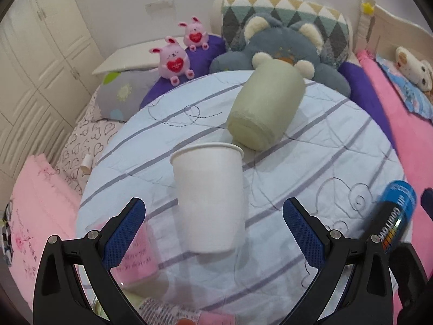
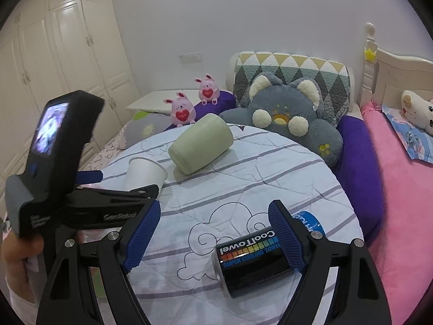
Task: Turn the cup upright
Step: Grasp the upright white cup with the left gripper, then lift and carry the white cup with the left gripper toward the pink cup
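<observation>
A white paper cup [image 1: 209, 197] stands on the striped quilted round surface [image 1: 311, 146], mouth up and leaning a little. It also shows in the right wrist view [image 2: 144, 174], partly hidden behind the left gripper's body. My left gripper [image 1: 213, 219] is open, its blue pads either side of the cup and clear of it. A pale green cup [image 1: 266, 108] lies on its side just behind the white one, base toward me; it shows in the right view too [image 2: 201, 143]. My right gripper [image 2: 213, 233] is open and holds nothing.
A black CoolTowel can [image 2: 254, 260] lies on its side by the right gripper's right finger, also seen in the left view [image 1: 397, 214]. A grey plush cushion [image 2: 292, 119], two pink bunnies [image 2: 182, 111], pink blankets [image 1: 392, 124] and a pink-labelled clear container [image 1: 138, 254] surround the surface.
</observation>
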A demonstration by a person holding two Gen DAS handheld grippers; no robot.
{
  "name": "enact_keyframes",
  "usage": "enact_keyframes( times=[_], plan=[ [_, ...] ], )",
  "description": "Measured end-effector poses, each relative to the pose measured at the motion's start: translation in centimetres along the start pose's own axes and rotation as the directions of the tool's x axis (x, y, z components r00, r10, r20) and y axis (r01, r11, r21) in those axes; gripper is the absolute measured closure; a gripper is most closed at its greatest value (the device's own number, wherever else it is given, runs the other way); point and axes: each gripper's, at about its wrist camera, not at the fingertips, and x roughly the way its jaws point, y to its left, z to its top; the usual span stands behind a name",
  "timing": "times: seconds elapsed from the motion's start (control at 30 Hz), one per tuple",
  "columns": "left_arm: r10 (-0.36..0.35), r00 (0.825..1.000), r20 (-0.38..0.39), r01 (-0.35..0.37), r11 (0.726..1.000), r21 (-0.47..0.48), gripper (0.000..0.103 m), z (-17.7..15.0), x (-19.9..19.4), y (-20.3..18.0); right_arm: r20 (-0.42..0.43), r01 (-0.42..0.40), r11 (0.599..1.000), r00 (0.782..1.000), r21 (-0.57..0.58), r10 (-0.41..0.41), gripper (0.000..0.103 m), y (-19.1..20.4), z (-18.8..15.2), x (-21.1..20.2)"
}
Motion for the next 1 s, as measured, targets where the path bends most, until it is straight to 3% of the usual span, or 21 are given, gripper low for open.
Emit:
enact_keyframes(
  times=[0.17,0.3,0.43,0.5,0.53,0.8,1.0],
  plan=[
    [-0.008,1.000,-0.023,0.008,1.000,-0.002,0.004,1.1,1.7,0.0,-0.010,0.008,1.000,1.000,0.014,-0.008,0.020,-0.5,0.2,0.4],
    [-0.044,0.997,-0.062,0.044,0.999,-0.001,0.022,1.8,2.9,-0.1,-0.010,0.012,1.000,1.000,0.017,-0.012,0.020,-0.7,0.3,0.5],
    [-0.018,0.997,-0.077,0.019,1.000,0.006,0.023,1.9,3.9,-0.1,-0.014,0.014,1.000,1.000,0.019,-0.014,0.020,-1.0,0.4,0.5],
    [-0.014,0.996,-0.084,0.014,1.000,-0.001,0.034,1.9,4.3,0.1,-0.016,0.012,1.000,1.000,0.022,-0.012,0.020,-1.0,0.4,0.6],
    [-0.018,0.996,-0.082,0.018,1.000,-0.008,0.033,1.9,4.3,0.3,-0.019,0.010,1.000,1.000,0.026,-0.009,0.020,-1.1,0.4,0.6],
    [-0.079,0.996,0.035,0.081,0.996,-0.044,0.034,1.2,1.4,0.7,-0.031,0.007,1.000,0.999,0.024,-0.006,0.020,-1.1,0.0,0.9],
    [-0.135,0.975,0.175,0.147,0.987,-0.056,0.034,-0.4,-1.4,0.5,-0.025,0.013,0.999,1.000,0.036,-0.012,0.020,-1.3,-0.3,0.4]
  ],
)
